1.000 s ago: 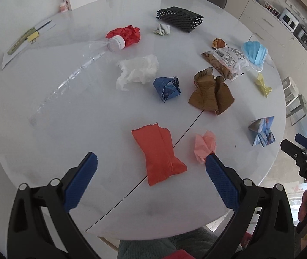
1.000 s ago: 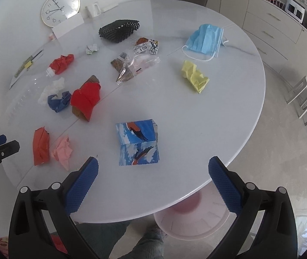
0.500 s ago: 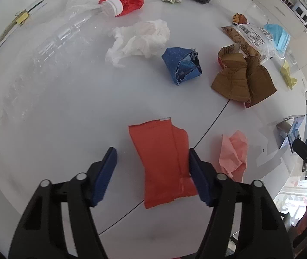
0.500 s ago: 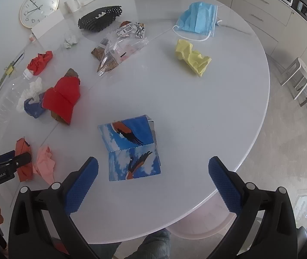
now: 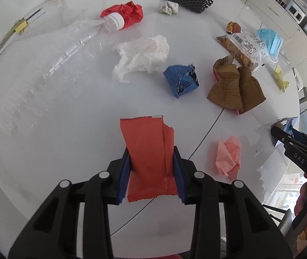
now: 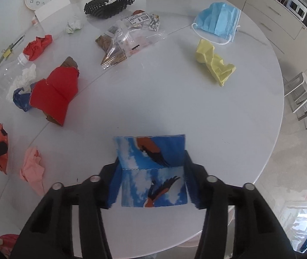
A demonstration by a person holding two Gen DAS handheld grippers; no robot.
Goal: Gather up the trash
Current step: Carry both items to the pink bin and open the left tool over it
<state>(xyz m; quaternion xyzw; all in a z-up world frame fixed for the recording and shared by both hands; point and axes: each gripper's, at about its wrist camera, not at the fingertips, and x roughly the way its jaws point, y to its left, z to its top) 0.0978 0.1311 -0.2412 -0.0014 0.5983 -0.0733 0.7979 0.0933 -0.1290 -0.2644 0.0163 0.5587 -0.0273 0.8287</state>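
Observation:
An orange-red snack wrapper (image 5: 147, 133) lies flat on the white round table (image 5: 67, 129). My left gripper (image 5: 151, 151) points down over it, its jaws closing with both blue pads against the wrapper's long edges. A folded blue card with a bird print (image 6: 149, 146) lies near the table's front edge. My right gripper (image 6: 151, 159) straddles the card, jaws closing, a pad touching each side. The right gripper (image 5: 291, 144) also shows at the right rim of the left wrist view, with a hand below it.
Loose litter covers the table: pink crumpled paper (image 5: 229, 157), a blue wad (image 5: 180, 79), a brown and red carton (image 5: 235, 86), white tissue (image 5: 142, 56), a clear bottle (image 5: 67, 45), yellow paper (image 6: 214, 62), a face mask (image 6: 218, 19), black mesh (image 6: 110, 2).
Both grippers dropped closer to the table. The left jaws narrowed from wide open onto the orange-red wrapper. The right jaws stayed wide until just now, then narrowed onto the bird-print card.

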